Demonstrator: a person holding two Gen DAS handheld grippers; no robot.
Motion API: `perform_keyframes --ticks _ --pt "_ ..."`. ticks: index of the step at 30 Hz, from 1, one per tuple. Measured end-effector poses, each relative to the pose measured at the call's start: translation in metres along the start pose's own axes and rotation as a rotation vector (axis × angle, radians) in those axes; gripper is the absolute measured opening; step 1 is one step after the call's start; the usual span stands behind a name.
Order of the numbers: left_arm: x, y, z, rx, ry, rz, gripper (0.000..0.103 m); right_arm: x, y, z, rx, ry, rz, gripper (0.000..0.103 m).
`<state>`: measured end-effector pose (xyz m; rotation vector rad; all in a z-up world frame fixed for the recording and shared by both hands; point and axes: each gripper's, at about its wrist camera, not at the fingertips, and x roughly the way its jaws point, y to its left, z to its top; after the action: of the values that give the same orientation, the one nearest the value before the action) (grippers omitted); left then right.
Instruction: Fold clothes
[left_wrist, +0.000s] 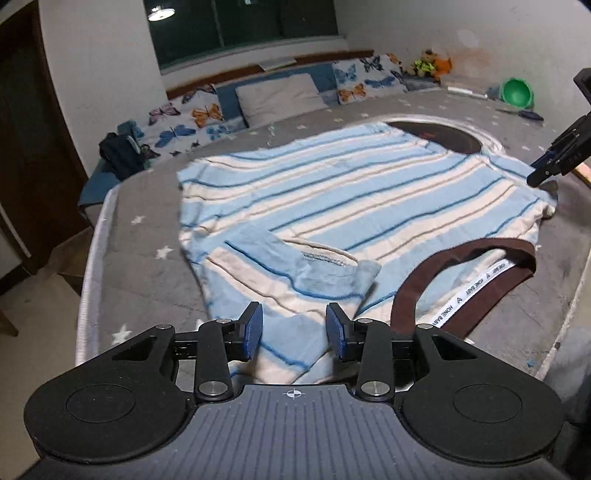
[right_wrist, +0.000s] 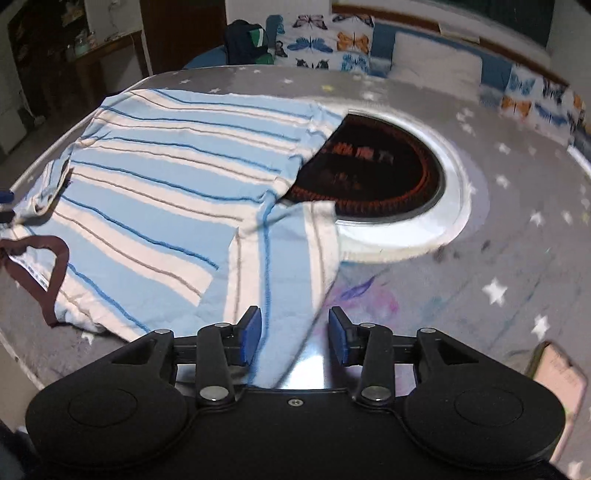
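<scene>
A blue and cream striped T-shirt (left_wrist: 332, 192) with a brown collar (left_wrist: 461, 273) lies spread on a grey star-patterned cover (left_wrist: 140, 240). One sleeve (left_wrist: 295, 266) is folded in over the body. My left gripper (left_wrist: 294, 332) is open, with the shirt's near edge between its blue pads. My right gripper (right_wrist: 294, 334) is open, with the other sleeve (right_wrist: 280, 273) lying between its pads. The shirt (right_wrist: 159, 184) fills the left of the right wrist view. The right gripper's tip (left_wrist: 550, 166) shows at the right edge of the left wrist view.
A round dark inset with a white rim (right_wrist: 388, 177) sits in the surface, partly under the shirt. Butterfly pillows (left_wrist: 192, 118), a dark bag (left_wrist: 122, 151), soft toys (left_wrist: 432, 64) and a green bowl (left_wrist: 517, 92) lie at the back. A phone (right_wrist: 557, 373) lies at right.
</scene>
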<state>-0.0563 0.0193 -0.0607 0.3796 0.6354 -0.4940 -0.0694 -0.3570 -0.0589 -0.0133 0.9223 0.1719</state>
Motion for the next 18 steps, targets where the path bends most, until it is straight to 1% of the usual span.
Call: perform_keyframes --ticks 1,4,5,6,7,9,12,15,18 --pt "0.005 -0.001 0.0 -0.002 0.009 0.004 0.039 0.0 0.001 -0.001 -0.003 -0.004 -0.001 0.043" --pt "0.009 0.0 0.0 -0.014 0.015 0.006 0.039 0.001 0.007 0.0 -0.013 -0.011 0.008 0.019" --pt "0.01 0.001 0.0 -0.019 0.015 0.007 0.039 0.001 0.009 0.002 -0.028 -0.011 0.006 0.015" --pt "0.01 0.001 -0.001 -0.023 0.015 0.007 0.036 -0.002 0.013 0.004 -0.055 -0.017 -0.005 0.013" --pt "0.01 0.001 -0.001 -0.027 0.014 0.008 0.036 -0.004 0.014 0.005 -0.067 -0.022 -0.012 0.006" --pt "0.008 0.001 -0.002 -0.034 0.008 0.003 0.035 -0.013 0.017 0.008 -0.085 -0.042 -0.033 0.006" --pt "-0.001 -0.001 -0.002 -0.031 -0.024 -0.026 0.037 -0.024 0.016 0.012 -0.082 -0.066 -0.053 0.006" --pt "-0.005 -0.008 0.0 -0.017 -0.05 -0.063 0.04 -0.02 0.012 0.012 -0.062 -0.056 -0.066 0.007" --pt "-0.002 -0.015 0.001 0.002 -0.05 -0.077 0.041 -0.015 0.006 0.009 -0.021 -0.038 -0.066 0.015"
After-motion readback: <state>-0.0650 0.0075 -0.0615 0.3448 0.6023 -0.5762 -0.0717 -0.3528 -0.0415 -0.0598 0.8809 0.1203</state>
